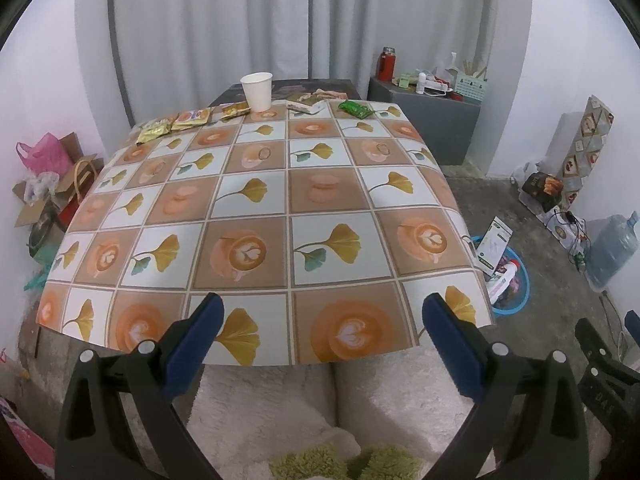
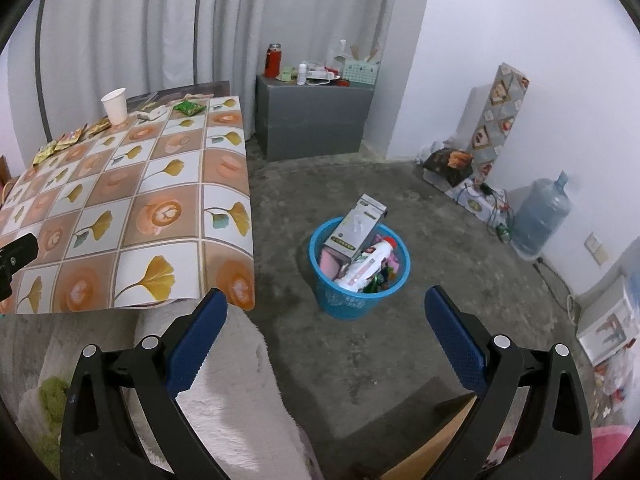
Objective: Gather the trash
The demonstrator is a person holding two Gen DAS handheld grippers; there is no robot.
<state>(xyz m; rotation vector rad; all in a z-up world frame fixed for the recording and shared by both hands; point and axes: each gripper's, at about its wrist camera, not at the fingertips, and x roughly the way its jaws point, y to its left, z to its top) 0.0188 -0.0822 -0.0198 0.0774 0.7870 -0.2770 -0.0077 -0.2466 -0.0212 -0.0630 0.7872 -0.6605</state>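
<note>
While nothing is gripped yet, the left wrist view shows the left gripper (image 1: 320, 332) spread wide w/ nothing between its blue pads, held back at the near edge of the table under a glossy checked cloth of coffee cups and ginkgo leaves (image 1: 256, 248). That looks like a ready pose: jaws pre-opened, pointed down the tabletop toward the trash. All the litter sits at the far edge: a white paper cup (image 1: 257, 91) upright, yellow-gold snack wrappers (image 1: 176, 124) lying flat to its left, a small gold wrapper (image 1: 236, 111) just beside the cup, a flattened whitish carton (image 1: 306, 103) to its right, and a crumpled green wrapper (image 1: 355, 110) near the far right corner. Being that far off, each piece prob. needs a long reach across the cloth. At the table's right side, the round blue plastic mesh bin (image 1: 516, 288) peeks out on the floor.

Right wrist view: the right gripper (image 2: 326, 320) is likewise wide open and empty, aimed at the same bin (image 2: 356, 300), which stands on the concrete floor apart from the table and already holds a grey box (image 2: 356, 224), a white bottle w/ red cap (image 2: 372, 260) and assorted wrappers. Bin placement beside the table keeps drop-offs short. The cup (image 2: 115, 106) and green wrapper (image 2: 189, 109) show far left here.
</note>
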